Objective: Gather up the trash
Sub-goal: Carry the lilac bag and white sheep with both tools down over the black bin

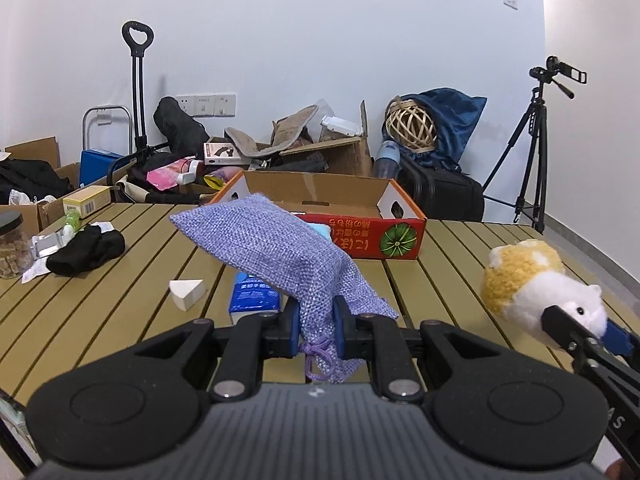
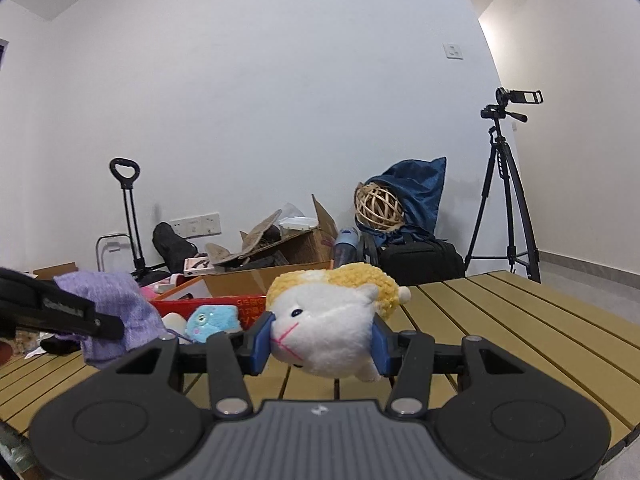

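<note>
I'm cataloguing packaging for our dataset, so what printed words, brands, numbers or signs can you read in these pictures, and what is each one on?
Red cardboard box: white Japanese characters beside a watermelon picture, seen upside down; not surely readable.
Blue tissue pack: white characters, too blurred.
Yellow box: print too small.
Left gripper, on its side: white lettering, too blurred.
Right gripper, on its body: a lone "S", the rest cut off.

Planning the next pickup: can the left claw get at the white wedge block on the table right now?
Probably not yet. The left claw is shut on the purple pouch, so it has no free grip. The white wedge block itself lies uncovered on the table, with nothing on it.
</note>
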The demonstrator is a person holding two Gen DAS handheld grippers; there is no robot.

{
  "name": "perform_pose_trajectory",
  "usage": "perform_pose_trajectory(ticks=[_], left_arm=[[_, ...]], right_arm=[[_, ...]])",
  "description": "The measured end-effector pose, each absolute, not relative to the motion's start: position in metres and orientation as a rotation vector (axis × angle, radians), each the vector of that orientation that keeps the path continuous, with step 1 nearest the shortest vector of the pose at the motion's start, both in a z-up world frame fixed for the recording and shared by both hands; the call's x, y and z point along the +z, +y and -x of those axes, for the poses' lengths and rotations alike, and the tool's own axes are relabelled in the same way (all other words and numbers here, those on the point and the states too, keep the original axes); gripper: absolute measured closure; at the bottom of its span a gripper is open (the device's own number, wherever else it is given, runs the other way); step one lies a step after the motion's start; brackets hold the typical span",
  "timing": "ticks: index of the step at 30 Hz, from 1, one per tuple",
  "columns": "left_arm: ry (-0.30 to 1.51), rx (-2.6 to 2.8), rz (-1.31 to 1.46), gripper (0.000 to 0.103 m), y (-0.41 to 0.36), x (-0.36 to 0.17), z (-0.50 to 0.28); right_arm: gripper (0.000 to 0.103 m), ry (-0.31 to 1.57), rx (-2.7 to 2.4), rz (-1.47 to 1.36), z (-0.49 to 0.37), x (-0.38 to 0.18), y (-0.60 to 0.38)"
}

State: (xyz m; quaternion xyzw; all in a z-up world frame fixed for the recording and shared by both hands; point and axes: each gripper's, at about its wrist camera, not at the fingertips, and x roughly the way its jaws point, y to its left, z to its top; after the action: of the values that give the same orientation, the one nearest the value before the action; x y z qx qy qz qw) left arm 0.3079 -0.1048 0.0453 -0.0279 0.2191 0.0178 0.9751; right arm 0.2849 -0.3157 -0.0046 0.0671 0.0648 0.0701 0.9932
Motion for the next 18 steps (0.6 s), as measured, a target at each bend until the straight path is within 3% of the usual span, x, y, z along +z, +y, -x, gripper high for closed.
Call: perform_pose_trajectory(ticks=[18], left_arm=[[0.434,-0.009,0.016,0.086,-0.069,0.047,-0.210]], right_arm=[[0.055,0.115,0.229,-0.158,-0.207,-0.012,-0.286]])
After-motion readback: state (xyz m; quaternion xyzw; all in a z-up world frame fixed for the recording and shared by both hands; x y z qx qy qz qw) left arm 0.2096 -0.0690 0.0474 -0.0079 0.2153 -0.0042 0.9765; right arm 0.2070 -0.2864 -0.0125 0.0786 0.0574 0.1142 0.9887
